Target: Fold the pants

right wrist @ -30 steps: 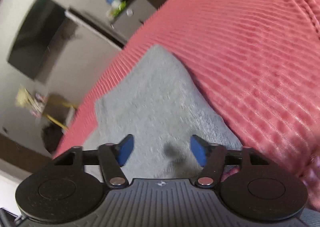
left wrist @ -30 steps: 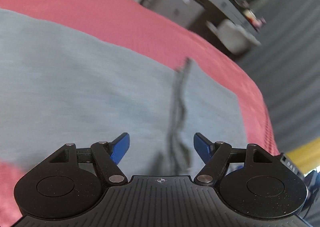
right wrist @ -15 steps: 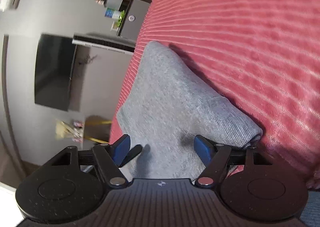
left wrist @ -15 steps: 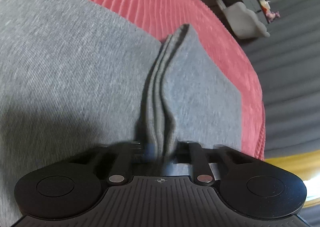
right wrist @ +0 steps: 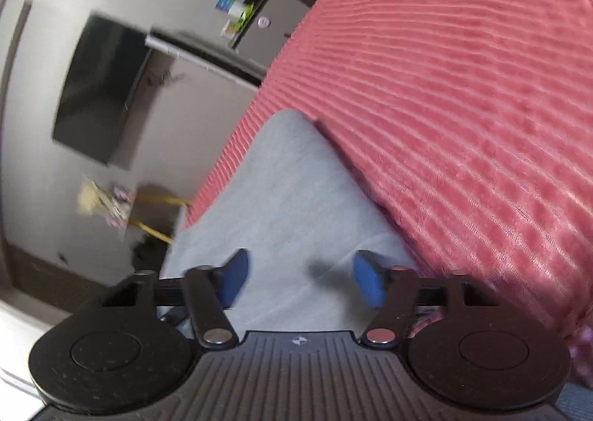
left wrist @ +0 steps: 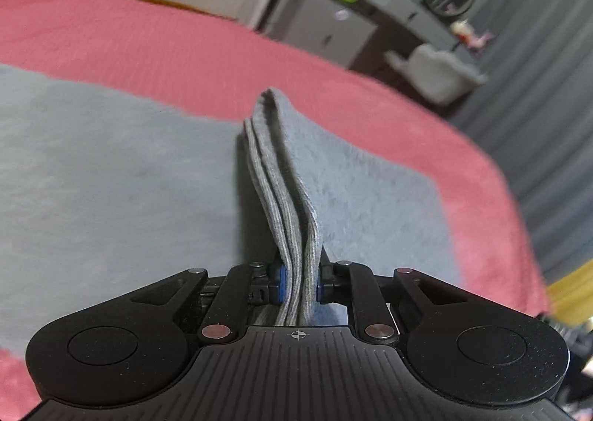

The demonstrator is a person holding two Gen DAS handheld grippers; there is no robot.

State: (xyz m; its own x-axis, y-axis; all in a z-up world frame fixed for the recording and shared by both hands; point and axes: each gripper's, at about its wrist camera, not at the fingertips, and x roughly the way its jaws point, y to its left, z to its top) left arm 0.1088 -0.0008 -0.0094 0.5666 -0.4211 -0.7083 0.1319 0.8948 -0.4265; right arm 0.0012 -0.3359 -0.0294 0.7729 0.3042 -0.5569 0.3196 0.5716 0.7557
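Note:
Grey pants lie flat on a pink ribbed bedspread. My left gripper is shut on a layered edge of the pants, which rises from the jaws as a raised fold. In the right wrist view the pants lie on the bedspread beside the bed's left edge. My right gripper is open and empty, with its blue pads just above the grey cloth.
A grey dresser with small items and a round fan stands beyond the bed. A pale chair and grey curtains are at the right. A dark wall TV and a yellow-legged stand are beside the bed.
My left gripper has closed on the pants' edge and lifted it into a raised fold. My right gripper has stayed open and shifted slightly over the cloth.

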